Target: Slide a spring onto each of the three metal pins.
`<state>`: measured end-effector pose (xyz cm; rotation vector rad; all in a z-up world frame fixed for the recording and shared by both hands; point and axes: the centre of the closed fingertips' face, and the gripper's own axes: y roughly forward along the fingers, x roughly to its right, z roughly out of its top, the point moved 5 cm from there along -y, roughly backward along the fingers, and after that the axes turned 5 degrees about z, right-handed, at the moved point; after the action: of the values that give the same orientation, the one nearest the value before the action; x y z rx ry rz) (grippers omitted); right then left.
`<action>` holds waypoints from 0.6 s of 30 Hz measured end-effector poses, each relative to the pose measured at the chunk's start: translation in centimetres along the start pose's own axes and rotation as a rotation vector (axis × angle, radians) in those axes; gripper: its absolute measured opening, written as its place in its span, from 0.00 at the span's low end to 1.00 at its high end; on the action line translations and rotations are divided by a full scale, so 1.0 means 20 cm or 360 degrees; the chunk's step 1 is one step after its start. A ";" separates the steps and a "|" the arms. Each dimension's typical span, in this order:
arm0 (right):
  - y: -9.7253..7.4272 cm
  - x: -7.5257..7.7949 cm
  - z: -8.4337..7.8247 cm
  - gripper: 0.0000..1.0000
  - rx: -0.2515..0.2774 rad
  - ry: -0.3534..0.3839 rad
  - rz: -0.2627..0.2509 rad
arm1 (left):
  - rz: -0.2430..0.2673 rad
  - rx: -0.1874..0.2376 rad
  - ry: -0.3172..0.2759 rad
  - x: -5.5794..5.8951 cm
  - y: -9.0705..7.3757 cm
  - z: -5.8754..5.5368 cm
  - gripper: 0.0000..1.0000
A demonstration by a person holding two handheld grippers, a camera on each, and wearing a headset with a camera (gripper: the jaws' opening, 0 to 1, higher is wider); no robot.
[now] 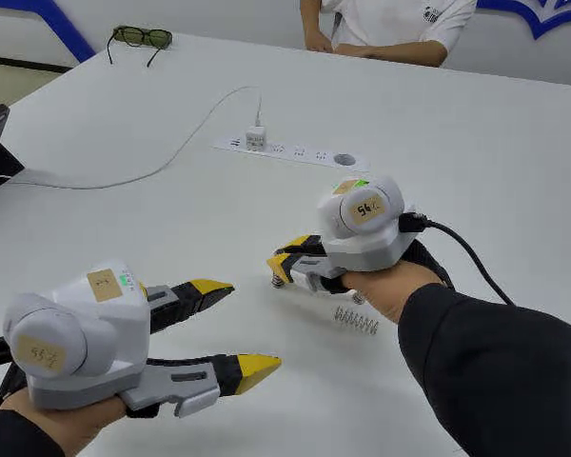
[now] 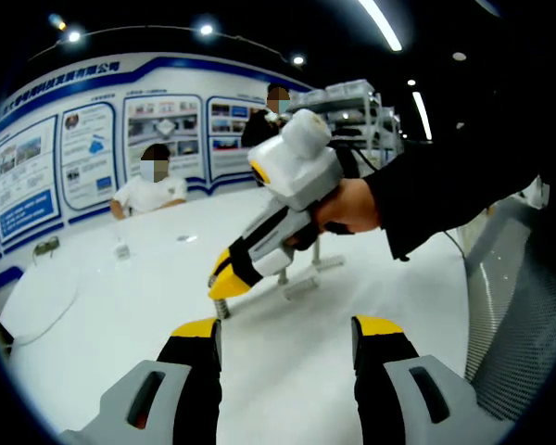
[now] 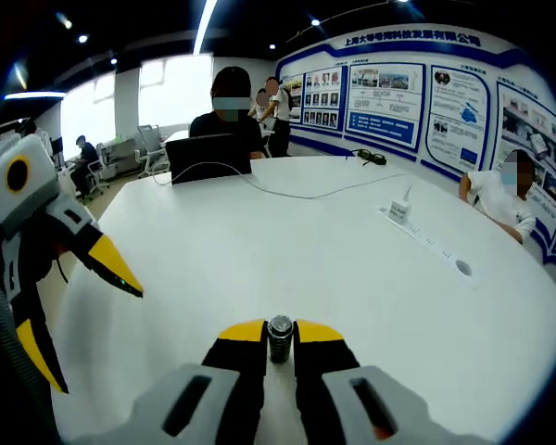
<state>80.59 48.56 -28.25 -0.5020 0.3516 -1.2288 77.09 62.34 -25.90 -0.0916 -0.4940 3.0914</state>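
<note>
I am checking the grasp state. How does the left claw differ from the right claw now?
The left claw stands wide open and holds nothing; the right claw is shut on a spring. The left claw lies roughly level; the right claw tilts down toward the table. Both have yellow tips.

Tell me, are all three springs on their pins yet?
Nothing looks done yet. In hand: the right hand-held gripper is shut on a small ridged metal coil, apparently a spring. Left to do: a loose silver wire spring lies on the white table, and the left hand-held gripper is open.
</note>
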 end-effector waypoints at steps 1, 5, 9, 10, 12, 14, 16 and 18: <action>0.00 0.00 0.00 0.12 0.0005 -0.0003 -0.0001 | 0.0002 0.0001 0.0000 0.00 0.00 0.00 0.58; 0.00 0.00 -0.01 0.13 -0.0009 -0.0006 -0.0001 | 0.0005 0.0002 0.0000 -0.01 0.00 0.00 0.58; 0.00 0.00 -0.01 0.15 -0.0014 -0.0003 0.0000 | 0.0002 0.0001 0.0002 0.00 0.00 0.00 0.58; -0.01 0.00 -0.01 0.16 -0.0012 -0.0001 0.0000 | 0.0002 0.0001 0.0003 0.00 0.00 0.00 0.58; -0.02 0.01 -0.01 0.16 -0.0008 0.0001 -0.0003 | 0.0001 0.0000 0.0007 0.00 0.00 0.01 0.58; -0.04 0.01 -0.01 0.17 -0.0001 0.0010 -0.0010 | -0.0001 0.0002 0.0011 0.00 0.00 0.01 0.58; -0.05 0.01 -0.01 0.17 0.0008 0.0014 -0.0013 | -0.0004 0.0004 0.0017 0.00 0.01 0.02 0.58; -0.07 0.01 0.00 0.17 0.0019 0.0016 -0.0012 | -0.0006 0.0007 0.0021 0.01 0.01 0.03 0.58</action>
<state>79.47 48.02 -27.46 -0.4874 0.3508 -1.2404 76.95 61.99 -25.42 -0.1112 -0.4865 3.0858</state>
